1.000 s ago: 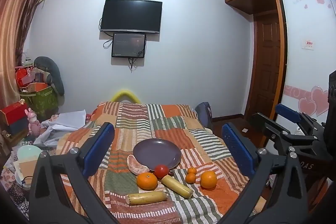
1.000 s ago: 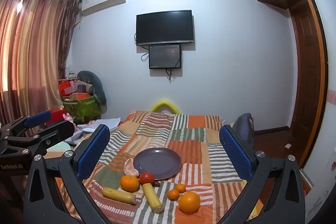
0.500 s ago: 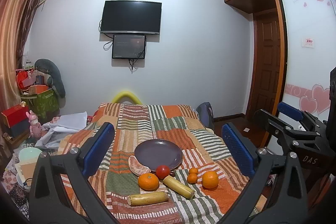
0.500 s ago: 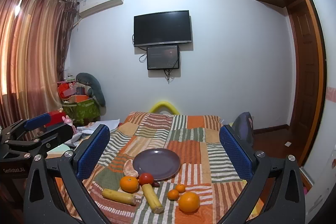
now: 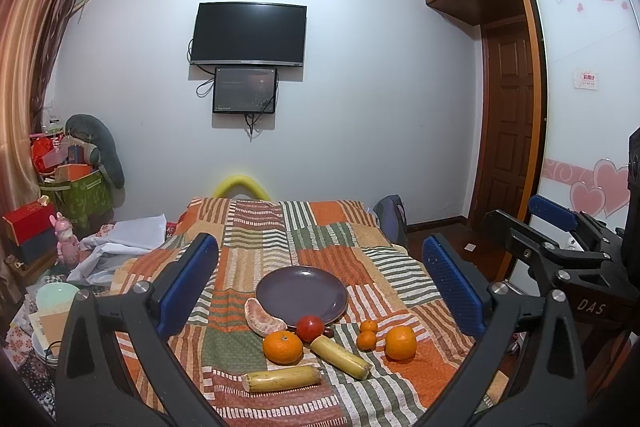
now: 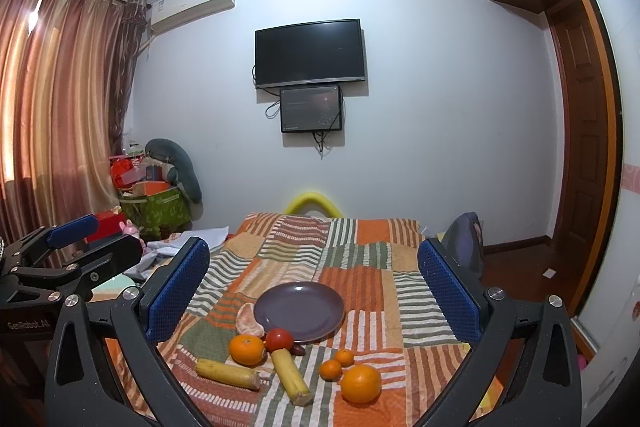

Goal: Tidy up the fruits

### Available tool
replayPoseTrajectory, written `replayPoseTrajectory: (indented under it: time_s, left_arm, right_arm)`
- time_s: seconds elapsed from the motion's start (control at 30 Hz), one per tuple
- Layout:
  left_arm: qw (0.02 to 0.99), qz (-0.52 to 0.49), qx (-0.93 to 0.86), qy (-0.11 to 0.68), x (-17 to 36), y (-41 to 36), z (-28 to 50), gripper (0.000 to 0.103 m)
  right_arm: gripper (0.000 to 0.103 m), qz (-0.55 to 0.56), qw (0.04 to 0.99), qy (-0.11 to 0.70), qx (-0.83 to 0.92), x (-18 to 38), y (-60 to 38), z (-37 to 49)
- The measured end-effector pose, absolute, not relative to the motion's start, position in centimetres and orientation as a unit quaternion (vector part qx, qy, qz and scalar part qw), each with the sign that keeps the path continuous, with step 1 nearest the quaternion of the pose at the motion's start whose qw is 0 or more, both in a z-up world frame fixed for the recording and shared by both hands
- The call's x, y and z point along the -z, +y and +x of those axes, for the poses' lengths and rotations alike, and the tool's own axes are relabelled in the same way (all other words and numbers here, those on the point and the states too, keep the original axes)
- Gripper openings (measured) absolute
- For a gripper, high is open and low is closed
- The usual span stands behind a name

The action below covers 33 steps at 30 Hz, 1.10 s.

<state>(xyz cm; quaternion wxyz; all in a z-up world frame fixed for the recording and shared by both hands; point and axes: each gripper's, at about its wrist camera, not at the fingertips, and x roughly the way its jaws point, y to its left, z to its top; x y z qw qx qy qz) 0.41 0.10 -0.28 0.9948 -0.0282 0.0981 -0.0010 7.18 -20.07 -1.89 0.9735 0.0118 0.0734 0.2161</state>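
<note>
An empty purple plate [image 5: 301,294] [image 6: 299,311] lies on a striped patchwork bedspread [image 5: 256,227]. In front of it lie a peeled pomelo piece [image 5: 262,316], a red tomato [image 5: 310,327], a big orange [image 5: 282,347], two yellow sugarcane pieces [image 5: 282,378] [image 5: 340,351], two small tangerines [image 5: 367,334] and another orange [image 5: 400,342]. My left gripper [image 5: 320,275] is open and empty, held above and short of the fruit. My right gripper [image 6: 312,283] is open and empty too; it also shows at the right of the left wrist view [image 5: 560,239].
The bed edge falls to a wooden floor [image 6: 532,267] on the right, with a backpack [image 6: 464,243] beside it. Clutter, boxes and a green bin [image 5: 76,195] stand at the left. A TV [image 5: 249,34] hangs on the far wall.
Both grippers have tilted slightly; the fruit and plate sit a little lower in the right view. Nothing was touched or moved on the bed.
</note>
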Motion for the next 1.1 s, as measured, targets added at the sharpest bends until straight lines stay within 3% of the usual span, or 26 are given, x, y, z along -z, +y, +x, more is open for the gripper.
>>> replayPoseTrajectory:
  time_s: [1.1]
  left_arm:
    - [0.994,-0.031,-0.008,0.104,0.52,0.51,0.84,0.103]
  right_arm:
    - [0.103,0.009,0.971,0.082,-0.223,1.79,-20.13,7.34]
